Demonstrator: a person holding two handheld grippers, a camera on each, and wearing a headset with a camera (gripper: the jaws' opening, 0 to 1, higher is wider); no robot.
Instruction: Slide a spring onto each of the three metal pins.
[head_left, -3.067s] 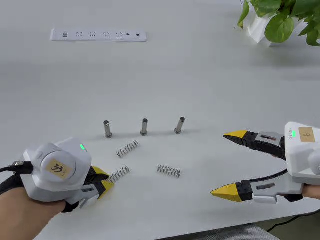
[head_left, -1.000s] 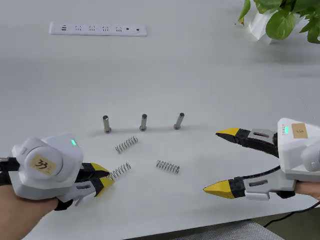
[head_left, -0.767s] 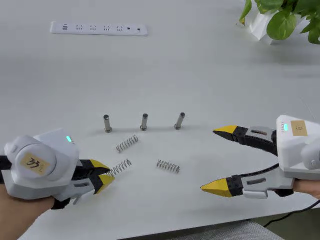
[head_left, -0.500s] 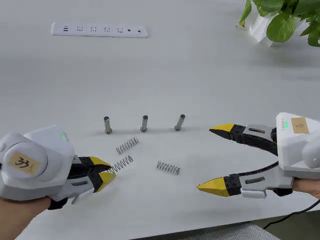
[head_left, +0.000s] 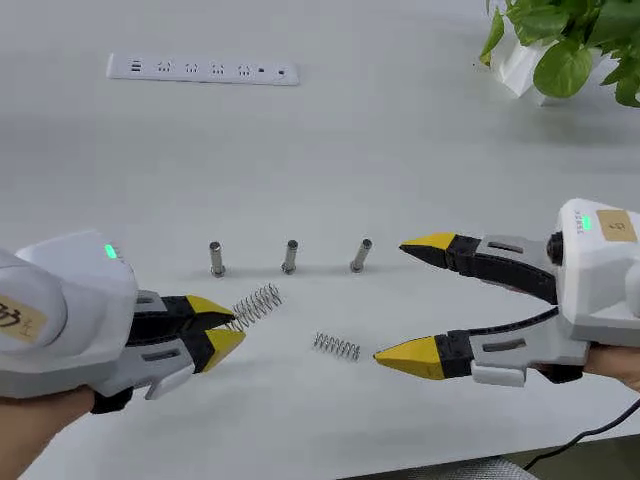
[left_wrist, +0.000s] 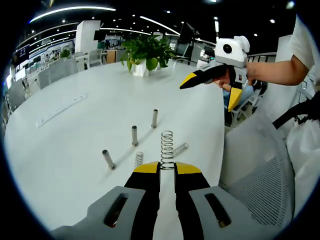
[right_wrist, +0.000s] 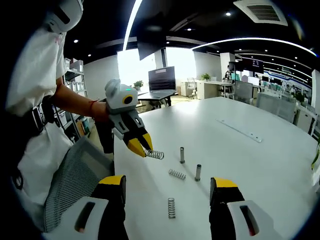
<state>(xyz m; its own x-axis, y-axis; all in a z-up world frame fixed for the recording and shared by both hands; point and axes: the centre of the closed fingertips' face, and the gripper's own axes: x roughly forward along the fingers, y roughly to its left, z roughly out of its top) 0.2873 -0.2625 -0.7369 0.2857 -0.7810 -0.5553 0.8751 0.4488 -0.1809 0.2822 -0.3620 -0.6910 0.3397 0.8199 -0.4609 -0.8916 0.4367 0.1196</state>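
Pinched by one end in the narrowed jaws of the left gripper (head_left: 228, 328): a spring (left_wrist: 166, 142), clear of the counter (head_left: 330, 150), long axis straight ahead.

Beyond its free end, three upright pins (head_left: 291, 256) in a row, the left pin (head_left: 216, 258) nearest; probably to be tipped upright for threading. Further right, a loose spring (head_left: 337, 347) lying flat, then the right gripper (head_left: 390, 300), jaws wide and empty, near the right pin (head_left: 361, 254).
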